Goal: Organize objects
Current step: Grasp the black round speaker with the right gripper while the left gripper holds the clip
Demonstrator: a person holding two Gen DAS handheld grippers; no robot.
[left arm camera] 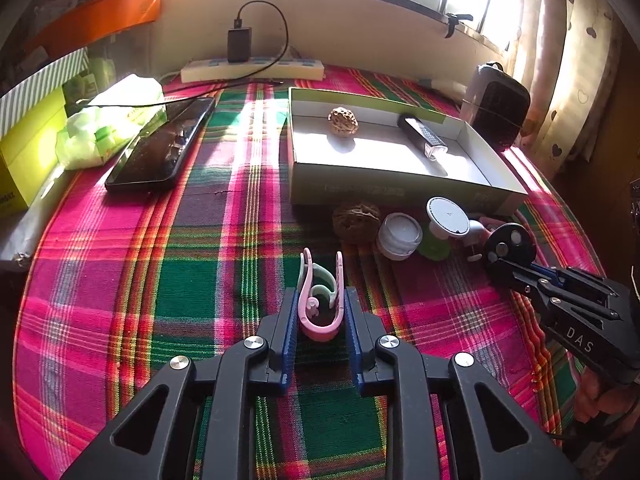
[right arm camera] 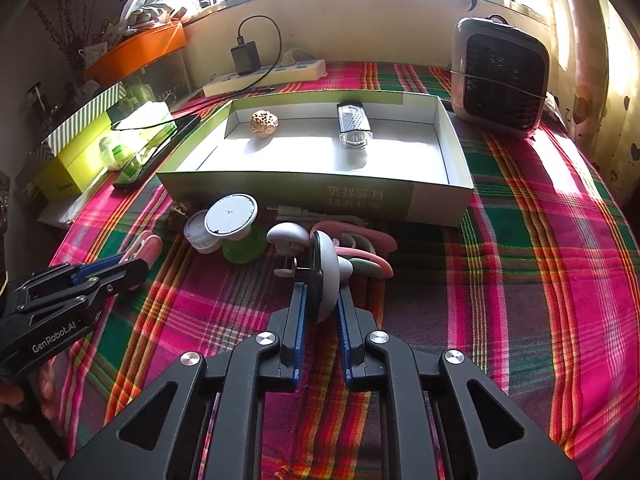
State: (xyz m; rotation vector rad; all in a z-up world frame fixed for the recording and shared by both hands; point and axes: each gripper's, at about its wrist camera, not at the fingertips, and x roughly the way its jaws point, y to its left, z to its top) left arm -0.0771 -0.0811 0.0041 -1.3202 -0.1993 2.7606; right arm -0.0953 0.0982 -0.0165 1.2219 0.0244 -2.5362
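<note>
My left gripper is shut on a pink and pale green clip that rests on the plaid cloth. It also shows at the left edge of the right wrist view as the left gripper, with the pink clip at its tips. My right gripper is shut on a round grey-domed disc with a black back, held on edge; in the left wrist view it is the right gripper with the disc. An open cardboard box behind holds a walnut and a small silver and black device.
In front of the box lie another walnut, a white jar, a white-lidded green cup, more pink and green clips and a small grey part. A phone, a power strip and a small heater stand around.
</note>
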